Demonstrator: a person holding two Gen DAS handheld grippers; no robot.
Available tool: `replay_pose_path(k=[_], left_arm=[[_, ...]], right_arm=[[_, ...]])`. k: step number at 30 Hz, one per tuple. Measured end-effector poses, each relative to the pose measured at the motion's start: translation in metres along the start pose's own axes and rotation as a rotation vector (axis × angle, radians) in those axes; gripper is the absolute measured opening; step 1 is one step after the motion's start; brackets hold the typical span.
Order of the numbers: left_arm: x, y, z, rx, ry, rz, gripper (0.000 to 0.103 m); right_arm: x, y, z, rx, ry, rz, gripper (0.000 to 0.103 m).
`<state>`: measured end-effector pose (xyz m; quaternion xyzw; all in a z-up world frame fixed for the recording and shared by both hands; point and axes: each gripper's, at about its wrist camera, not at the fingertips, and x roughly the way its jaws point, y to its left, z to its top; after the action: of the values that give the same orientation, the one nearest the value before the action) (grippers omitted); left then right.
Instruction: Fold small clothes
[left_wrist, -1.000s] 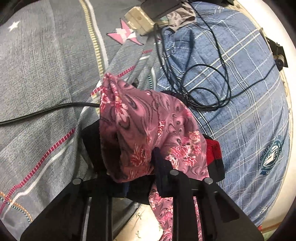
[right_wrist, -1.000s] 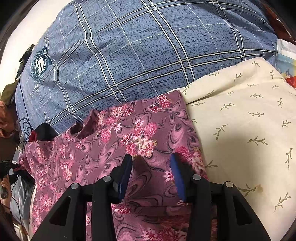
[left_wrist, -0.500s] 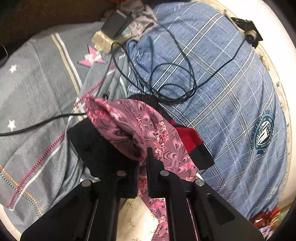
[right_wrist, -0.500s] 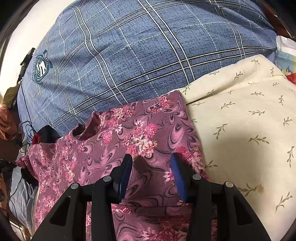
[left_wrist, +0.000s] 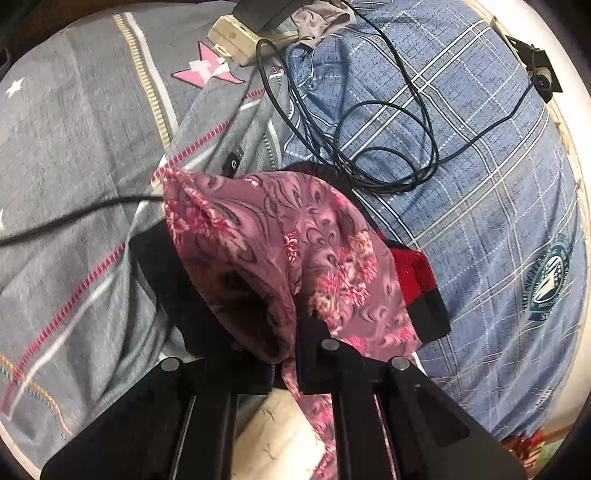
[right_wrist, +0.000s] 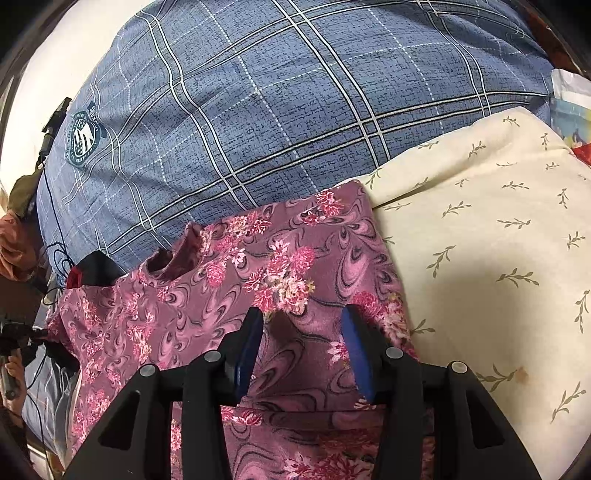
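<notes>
A pink floral garment (right_wrist: 280, 273) lies spread on a cream leaf-print sheet (right_wrist: 480, 229), its neck opening toward the blue plaid pillow. My right gripper (right_wrist: 301, 325) is open, its blue-padded fingers resting on the garment near its right part. In the left wrist view my left gripper (left_wrist: 286, 334) is shut on a bunched fold of the same garment (left_wrist: 295, 240) and holds it lifted, with cloth draped over the fingers and hanging down between them.
A blue plaid pillow (right_wrist: 295, 103) lies behind the garment. Black cables (left_wrist: 388, 147) loop over it. A black and red cloth (left_wrist: 417, 280) lies under the lifted fold. A grey striped blanket (left_wrist: 74, 147) covers the left side, with a power strip (left_wrist: 236, 38) at the top.
My left gripper closed on the garment's fold and has carried it up and slightly back. The right gripper has stayed open in the same place.
</notes>
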<state>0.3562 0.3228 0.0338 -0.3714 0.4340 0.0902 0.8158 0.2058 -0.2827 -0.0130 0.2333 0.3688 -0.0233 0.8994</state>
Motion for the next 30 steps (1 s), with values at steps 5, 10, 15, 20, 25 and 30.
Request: replay_pose_path(k=[5,10,15,20,25,30], left_arm=[[-0.033,-0.030,-0.021,0.057,-0.036,-0.074,0.006],[-0.069,-0.096,-0.060,0.224,-0.067,-0.167,0.006],[-0.076,-0.153,-0.105,0.339,-0.022,-0.264,0.006],[-0.043,-0.206,-0.164,0.434,0.082,-0.305,0.006],[0.011,-0.242,-0.221,0.485,0.216,-0.294,0.006],[0.058,-0.263,-0.271,0.569,0.310,-0.232,0.006]], right_arm=[[0.000,0.000,0.000,0.001,0.000,0.000,0.047],[-0.001,0.000,0.000,0.005,-0.001,0.005,0.047],[-0.001,-0.001,0.000,0.011,-0.003,0.010,0.047],[-0.001,-0.003,-0.001,0.020,-0.006,0.020,0.047],[-0.003,-0.006,-0.001,0.032,-0.010,0.036,0.047],[-0.004,-0.009,-0.001,0.043,-0.013,0.053,0.047]])
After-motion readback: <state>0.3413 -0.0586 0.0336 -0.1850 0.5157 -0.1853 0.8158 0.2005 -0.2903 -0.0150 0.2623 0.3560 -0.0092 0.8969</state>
